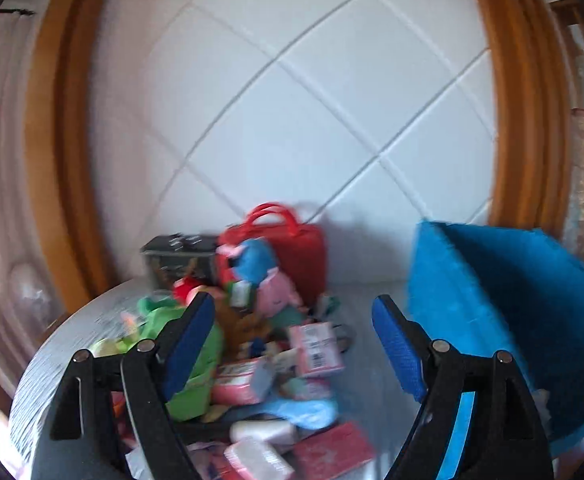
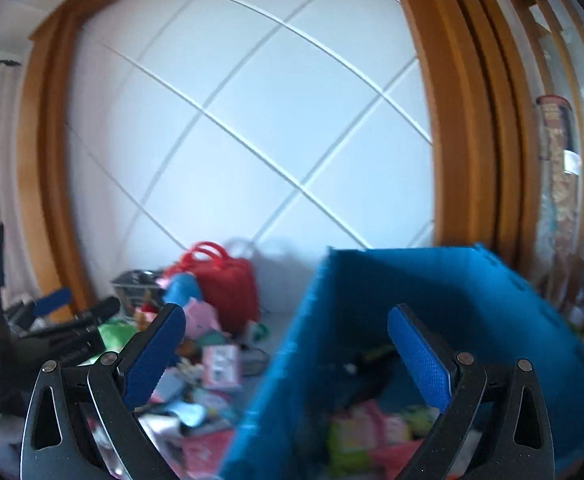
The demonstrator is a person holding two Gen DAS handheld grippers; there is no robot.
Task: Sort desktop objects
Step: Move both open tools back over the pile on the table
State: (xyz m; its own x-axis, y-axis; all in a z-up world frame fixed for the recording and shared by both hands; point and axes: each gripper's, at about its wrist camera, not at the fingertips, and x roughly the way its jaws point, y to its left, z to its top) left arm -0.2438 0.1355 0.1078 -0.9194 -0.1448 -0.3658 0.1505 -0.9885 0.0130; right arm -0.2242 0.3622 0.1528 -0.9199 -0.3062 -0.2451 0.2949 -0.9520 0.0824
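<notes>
A heap of small objects lies on the round table (image 1: 72,340): plush toys (image 1: 268,288), a green toy (image 1: 196,344), pink boxes (image 1: 317,346) and a red handbag (image 1: 299,256). A blue felt bin (image 1: 503,312) stands to the right; in the right wrist view the bin (image 2: 431,288) holds several sorted items (image 2: 363,432). My left gripper (image 1: 293,316) is open and empty above the heap. My right gripper (image 2: 286,332) is open and empty over the bin's left wall. The left gripper also shows at the left of the right wrist view (image 2: 68,312).
A dark wire basket (image 1: 180,256) stands behind the heap beside the handbag. A white tiled wall with a wooden frame (image 1: 511,120) rises behind the table. A shelf with a tall tin (image 2: 555,128) is at the far right.
</notes>
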